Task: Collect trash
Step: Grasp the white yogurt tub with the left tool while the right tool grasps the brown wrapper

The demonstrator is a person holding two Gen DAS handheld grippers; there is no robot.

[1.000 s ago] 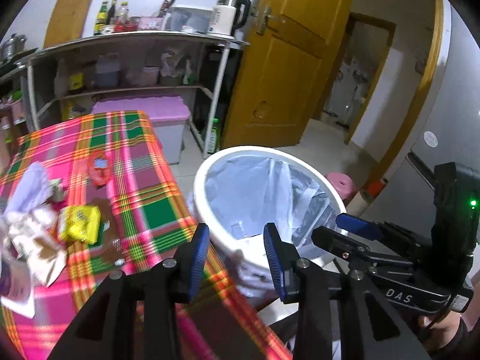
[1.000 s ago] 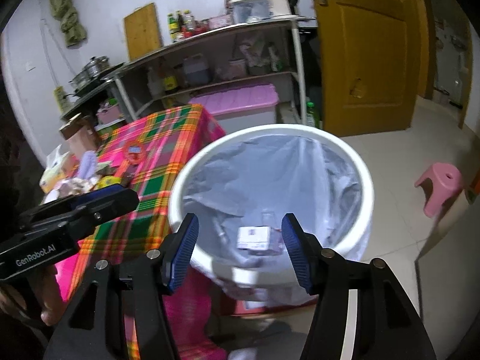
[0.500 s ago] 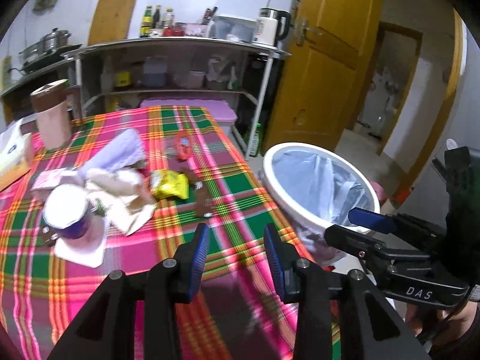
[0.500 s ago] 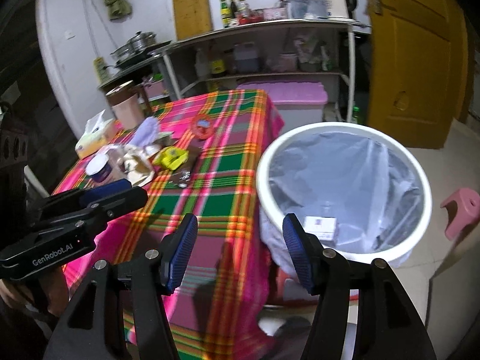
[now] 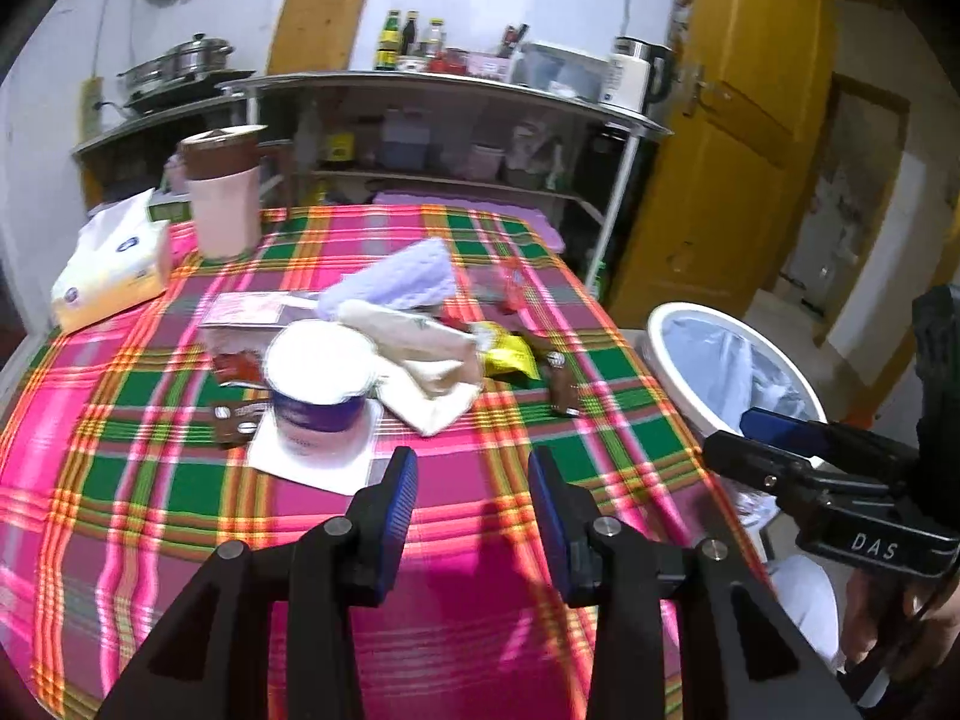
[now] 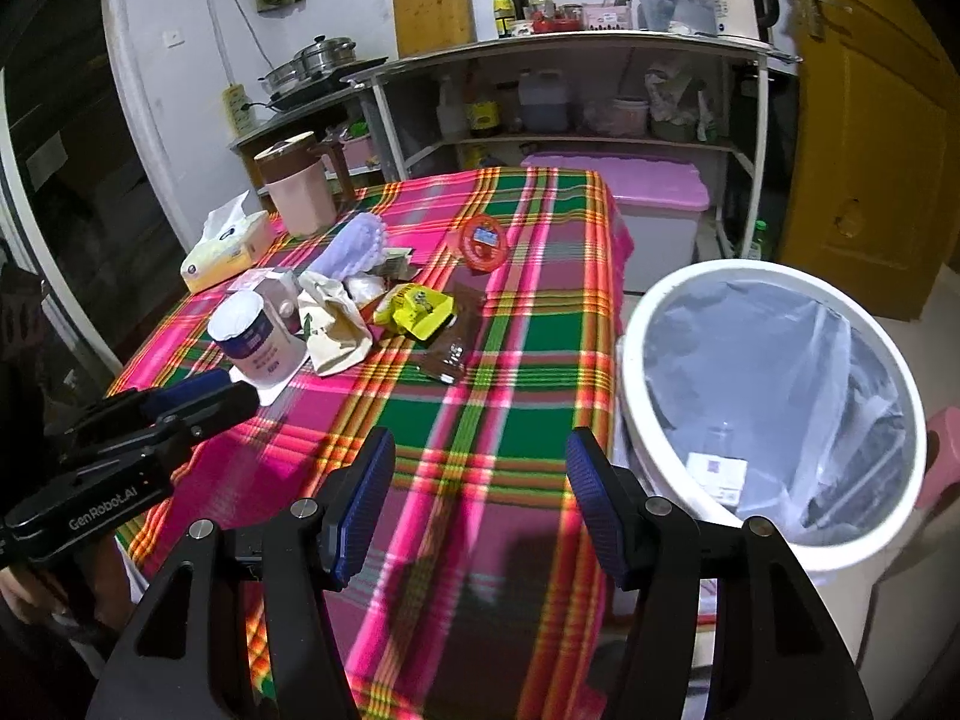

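1. The left hand-held gripper (image 5: 471, 501) is held above the near part of the table (image 5: 120, 480), which is covered with a pink, green and yellow plaid cloth. Its jaws are opening, and nothing is seen between them.
2. The right hand-held gripper (image 6: 480, 498) is held over the table's near edge, beside the bin. Its jaws are spread wide and nothing is held between them.
3. The trash is gathered in a loose pile on the far middle of the table. A white cup with a purple band (image 5: 318, 384) is set on a white sheet of paper (image 5: 276, 462).
4. A crumpled cream paper bag (image 5: 432, 372) is seen just to the right of the cup, and a yellow wrapper (image 5: 507, 357) lies touching its right side.
5. A brown wrapper (image 5: 564, 390) is laid flat to the right of the yellow one, towards the table's right edge.
6. A lilac cloth (image 5: 396, 285) is seen behind the pile, and a red round packet (image 6: 482, 242) lies further back, apart from it.
7. A white trash bin (image 6: 648, 324) lined with a grey plastic bag stands on the floor against the table's right side. A white label or slip (image 6: 717, 474) is seen inside it.
8. A tissue pack (image 5: 111, 261) and a pink jug with a brown lid (image 5: 225, 198) are placed at the far left of the table.
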